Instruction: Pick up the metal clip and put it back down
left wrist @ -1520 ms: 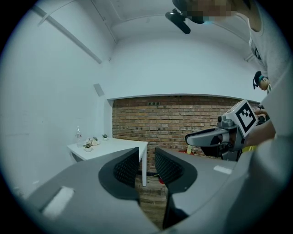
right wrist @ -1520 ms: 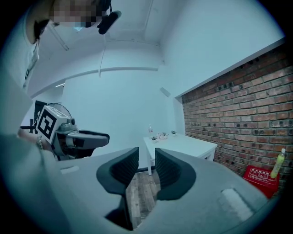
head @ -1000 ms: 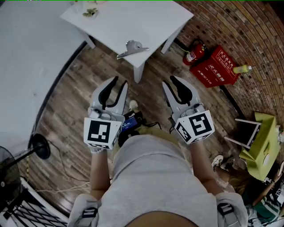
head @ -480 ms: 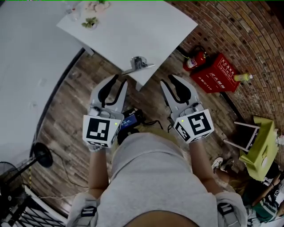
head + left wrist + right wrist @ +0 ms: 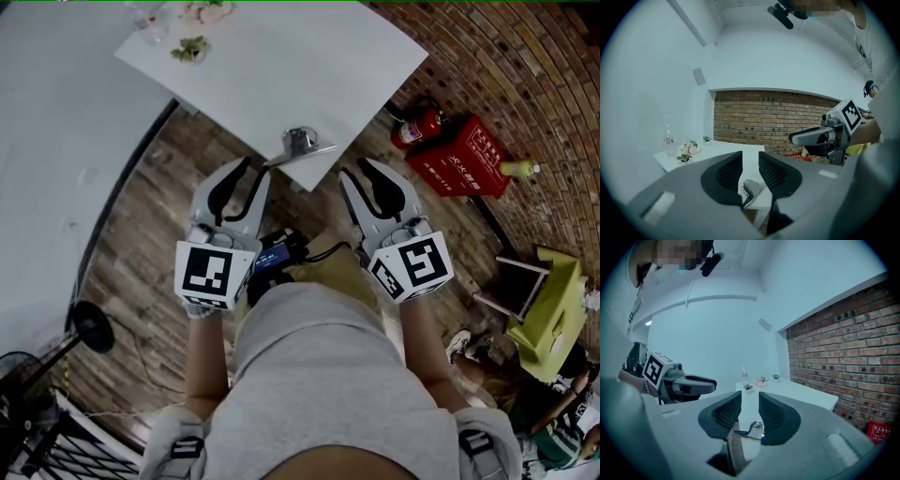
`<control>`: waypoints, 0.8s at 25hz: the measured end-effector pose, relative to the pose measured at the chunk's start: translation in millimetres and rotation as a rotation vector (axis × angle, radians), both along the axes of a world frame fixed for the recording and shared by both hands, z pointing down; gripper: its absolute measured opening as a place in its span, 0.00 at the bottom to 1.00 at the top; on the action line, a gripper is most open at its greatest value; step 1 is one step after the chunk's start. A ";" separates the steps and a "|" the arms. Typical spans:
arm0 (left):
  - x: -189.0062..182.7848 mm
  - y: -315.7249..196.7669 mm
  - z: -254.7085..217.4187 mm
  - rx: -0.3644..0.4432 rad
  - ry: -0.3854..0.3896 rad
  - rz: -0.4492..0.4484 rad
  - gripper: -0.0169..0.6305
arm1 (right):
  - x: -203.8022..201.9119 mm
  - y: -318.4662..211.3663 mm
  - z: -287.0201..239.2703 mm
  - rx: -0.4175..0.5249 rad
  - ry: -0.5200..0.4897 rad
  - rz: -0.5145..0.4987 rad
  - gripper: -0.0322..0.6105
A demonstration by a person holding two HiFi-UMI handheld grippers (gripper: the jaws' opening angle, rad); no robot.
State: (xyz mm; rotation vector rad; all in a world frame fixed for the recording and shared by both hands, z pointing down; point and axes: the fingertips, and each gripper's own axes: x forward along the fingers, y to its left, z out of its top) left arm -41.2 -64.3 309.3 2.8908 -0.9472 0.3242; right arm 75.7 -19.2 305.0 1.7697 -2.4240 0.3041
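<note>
The metal clip (image 5: 300, 148) lies on the near corner of the white table (image 5: 281, 66), its handles raised. Both grippers hover over the wooden floor just short of that corner. My left gripper (image 5: 249, 172) is open with nothing in it, below and left of the clip. My right gripper (image 5: 359, 169) is open and bare, below and right of it. In the left gripper view the clip (image 5: 751, 190) shows through the gap of the gripper (image 5: 750, 161), still some way off. The right gripper view shows the same clip (image 5: 752, 430) beyond its gripper (image 5: 750, 404).
Small flower pots (image 5: 192, 47) stand at the table's far end. A red fire box (image 5: 459, 159) and an extinguisher (image 5: 417, 127) sit by the brick wall. A yellow-green chair (image 5: 553, 319) is right, a fan stand (image 5: 84, 323) left, a blue device (image 5: 277, 255) by the feet.
Both grippers have moved forward together toward the table. The table corner and clip now sit closer to the fingertips. The jaws look unchanged.
</note>
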 end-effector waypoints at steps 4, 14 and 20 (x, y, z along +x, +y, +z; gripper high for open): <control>-2.8 -6.0 5.0 -0.025 0.001 -0.006 0.19 | -4.1 -9.6 4.1 -0.026 0.008 -0.023 0.24; -9.4 -21.6 21.1 -0.069 -0.004 -0.043 0.20 | -10.6 -32.6 25.9 -0.102 0.008 -0.090 0.25; -8.8 -28.8 32.9 -0.097 -0.010 -0.075 0.20 | -12.0 -44.1 45.8 -0.156 0.020 -0.151 0.26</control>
